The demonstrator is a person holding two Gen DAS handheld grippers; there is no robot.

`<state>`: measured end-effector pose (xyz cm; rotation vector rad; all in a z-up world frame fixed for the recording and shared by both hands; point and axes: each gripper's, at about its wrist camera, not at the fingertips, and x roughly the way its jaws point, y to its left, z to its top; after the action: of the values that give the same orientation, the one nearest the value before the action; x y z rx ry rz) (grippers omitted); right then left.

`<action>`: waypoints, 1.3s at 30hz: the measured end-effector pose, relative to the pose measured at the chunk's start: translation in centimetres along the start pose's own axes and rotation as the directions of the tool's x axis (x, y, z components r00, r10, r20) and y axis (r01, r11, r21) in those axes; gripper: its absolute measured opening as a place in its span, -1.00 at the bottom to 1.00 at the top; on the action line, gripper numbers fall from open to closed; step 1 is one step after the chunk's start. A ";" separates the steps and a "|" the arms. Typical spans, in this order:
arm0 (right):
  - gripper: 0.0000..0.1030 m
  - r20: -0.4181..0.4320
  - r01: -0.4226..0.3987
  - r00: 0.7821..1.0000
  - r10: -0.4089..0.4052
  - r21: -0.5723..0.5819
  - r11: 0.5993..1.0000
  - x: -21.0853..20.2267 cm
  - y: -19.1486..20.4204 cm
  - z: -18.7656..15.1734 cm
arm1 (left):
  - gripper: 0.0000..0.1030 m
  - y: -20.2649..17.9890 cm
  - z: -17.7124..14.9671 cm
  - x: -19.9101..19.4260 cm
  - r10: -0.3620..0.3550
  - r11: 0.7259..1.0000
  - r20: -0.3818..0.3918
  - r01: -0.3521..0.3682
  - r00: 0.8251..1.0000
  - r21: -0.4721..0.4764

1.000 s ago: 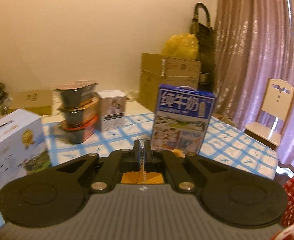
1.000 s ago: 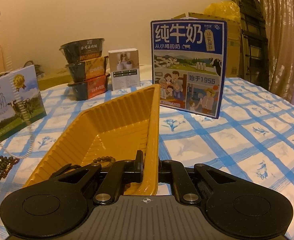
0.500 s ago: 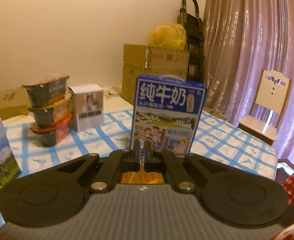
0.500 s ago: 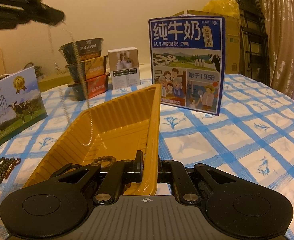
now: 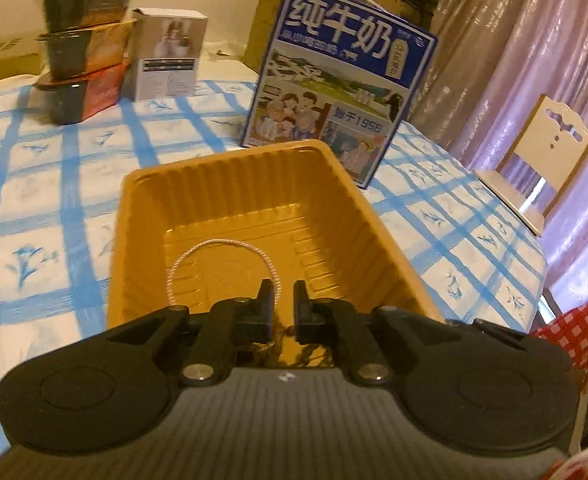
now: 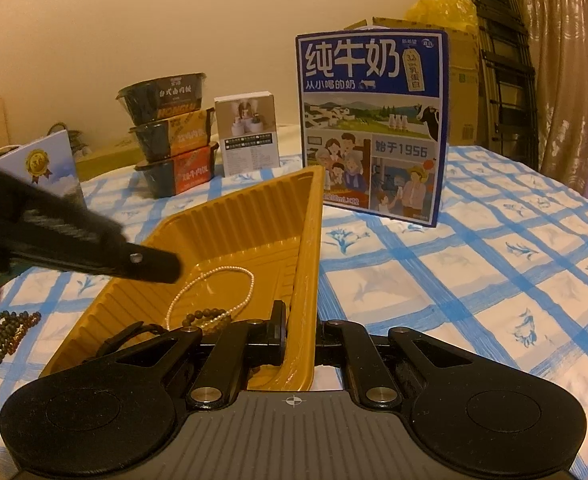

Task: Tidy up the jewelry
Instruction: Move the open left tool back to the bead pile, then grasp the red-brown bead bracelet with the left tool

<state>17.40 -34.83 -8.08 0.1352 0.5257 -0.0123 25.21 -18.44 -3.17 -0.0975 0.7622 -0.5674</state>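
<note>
A yellow ribbed tray (image 5: 234, 168) lies on the blue-checked tablecloth. A pearl necklace (image 5: 222, 243) rests looped on the tray floor, one end close to my left finger. My left gripper (image 5: 283, 296) hovers low over the tray's near end. Its jaws are opening, and nothing is pressed between them. Seen from the right wrist, the left gripper (image 6: 150, 266) reaches in from the left above the pearl necklace (image 6: 214, 280). A brown bead bracelet (image 6: 210, 316) also lies in the tray (image 6: 254, 208). My right gripper (image 6: 300, 328) is shut on the tray's near right wall.
Dark bead strings (image 6: 2, 332) lie on the cloth left of the tray. A blue milk carton (image 6: 374, 120) stands behind it, with stacked food bowls (image 6: 170, 136) and a small white box (image 6: 250, 132) further back. A chair (image 5: 542, 168) stands past the table's right edge.
My left gripper has come down over the tray; the pearl necklace that hung from it now lies on the tray floor and its jaws have parted. The right gripper has not moved.
</note>
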 end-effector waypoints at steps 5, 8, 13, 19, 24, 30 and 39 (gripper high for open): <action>-0.84 -0.008 0.007 1.000 -0.007 0.000 1.000 0.1 -0.1 -0.1 | -0.63 1.9 -1.3 -3.0 0.056 0.998 0.030 -0.055 0.998 -0.034; -0.85 -0.012 0.012 1.000 -0.011 0.002 1.000 0.0 -0.1 -0.3 | -0.57 3.3 -2.6 -4.9 0.122 0.992 0.035 -0.120 0.992 -0.042; -0.85 -0.012 0.016 1.000 -0.016 -0.001 1.000 -0.1 0.0 -0.3 | -0.52 5.9 -5.0 -7.1 0.256 0.966 0.021 -0.255 0.966 -0.031; -0.85 -0.011 0.024 1.000 -0.024 -0.011 1.000 -0.3 0.3 -0.3 | -0.52 8.7 -7.9 -8.8 0.325 0.943 -0.023 -0.326 0.945 -0.065; -0.85 -0.014 0.028 1.000 -0.028 -0.013 1.000 -0.5 0.3 -0.4 | -0.52 9.4 -9.4 -9.5 0.354 0.934 -0.035 -0.355 0.935 -0.039; -0.85 -0.009 0.039 0.999 -0.039 -0.016 0.999 -0.7 0.2 -0.4 | -0.51 10.1 -10.1 -9.8 0.382 0.924 -0.025 -0.383 0.924 -0.024; -0.85 -0.013 0.062 0.998 -0.063 -0.014 0.998 -0.8 -0.4 -0.7 | -0.52 12.0 -9.9 -8.6 0.444 0.896 -0.010 -0.444 0.896 0.008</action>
<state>16.35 -35.11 -8.30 0.1059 0.5427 -0.0690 18.93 -2.65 -8.43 0.0862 0.7638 -0.1327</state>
